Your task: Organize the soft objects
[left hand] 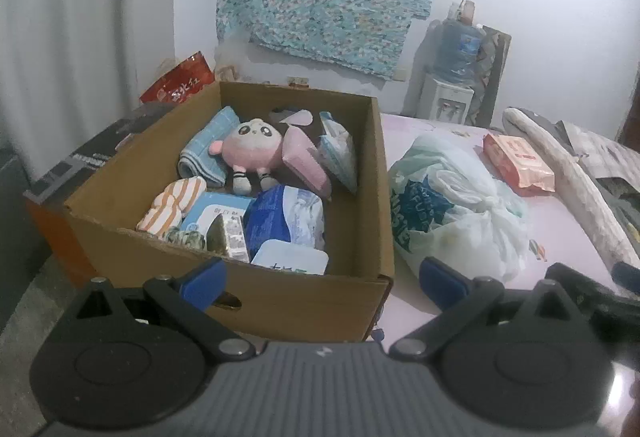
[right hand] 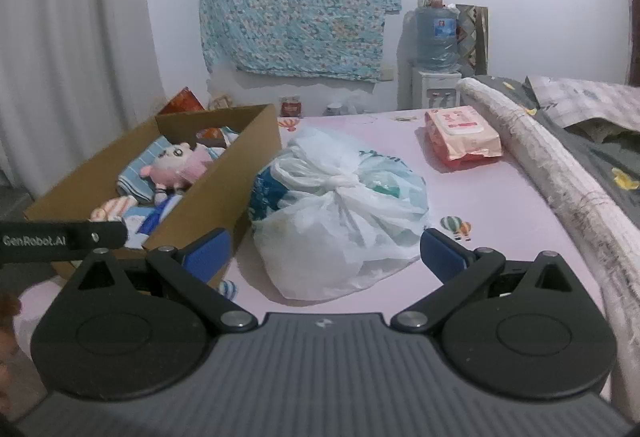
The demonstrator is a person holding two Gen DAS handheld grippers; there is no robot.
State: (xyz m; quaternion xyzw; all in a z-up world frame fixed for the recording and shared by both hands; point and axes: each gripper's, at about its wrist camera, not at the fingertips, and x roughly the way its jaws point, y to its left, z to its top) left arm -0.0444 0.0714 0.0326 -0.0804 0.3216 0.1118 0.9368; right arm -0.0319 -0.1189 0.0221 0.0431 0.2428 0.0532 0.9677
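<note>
- Your right gripper (right hand: 324, 253) is spread wide, grasping nothing; the knotted bag (right hand: 340, 213) lies straight ahead of it, between the lines of its two fingers, resting on the pink sheet (right hand: 500, 205).
- Your left gripper (left hand: 320, 281) is likewise released and empty; the box (left hand: 280, 301) sits directly before it, its near wall just past the fingertips.
- From the left gripper the bag (left hand: 452, 205) lies ahead and to the right, touching or nearly touching the box's right wall; from the right gripper the box (right hand: 224, 181) lies ahead and to the left.
- The right gripper is judged the nearer to the bag. The knot faces it, roughly on its centre line.
- The wipes pack (right hand: 462, 135) lies farther ahead and to the right of the right gripper, well apart from the bag, long axis running across the view.
- The box already holds a plush (left hand: 252, 153), towel (left hand: 208, 145) and several soft packs; free room appears at its right side.
</note>
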